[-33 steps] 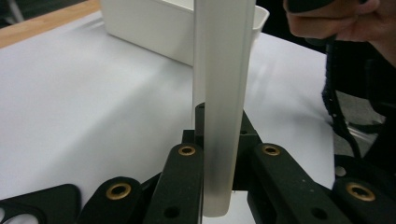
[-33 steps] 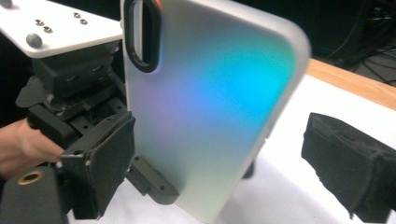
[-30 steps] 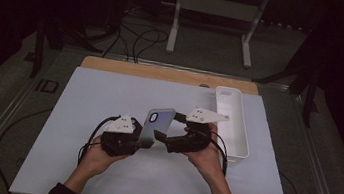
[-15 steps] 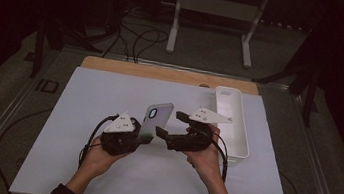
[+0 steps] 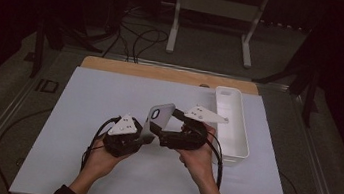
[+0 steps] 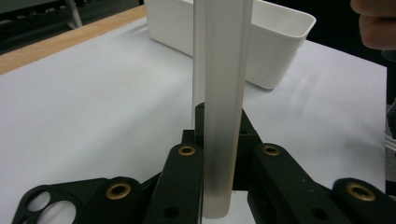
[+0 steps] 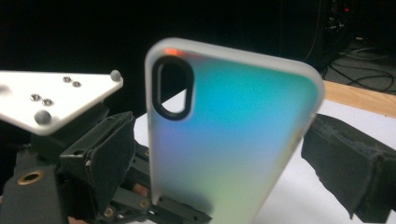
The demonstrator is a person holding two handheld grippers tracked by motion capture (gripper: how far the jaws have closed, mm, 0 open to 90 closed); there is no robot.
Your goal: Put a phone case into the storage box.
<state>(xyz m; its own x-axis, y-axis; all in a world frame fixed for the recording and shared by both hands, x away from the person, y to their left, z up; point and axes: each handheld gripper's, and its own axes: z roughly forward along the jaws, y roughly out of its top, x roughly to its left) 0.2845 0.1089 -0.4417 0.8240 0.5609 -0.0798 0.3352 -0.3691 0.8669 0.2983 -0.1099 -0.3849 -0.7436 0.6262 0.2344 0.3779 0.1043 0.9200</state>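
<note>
Frosted phone case point(image 6: 219, 107) pinched edge-on by left tongs point(image 5: 147, 133); right tongs' point(image 5: 160, 137) state unclear.

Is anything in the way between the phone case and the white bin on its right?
Nothing on the table blocks it. The phone case is clamped in the left gripper; the right gripper sits on the side toward the white bin.

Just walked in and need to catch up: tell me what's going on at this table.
A person at a white-covered table works a gripper in each hand. The left gripper is shut on the lower end of a frosted, iridescent phone case, holding it upright. The right gripper sits right against the case from the other side; whether it grips it I cannot tell. A white bin stands at the right, nothing visible in it.
</note>
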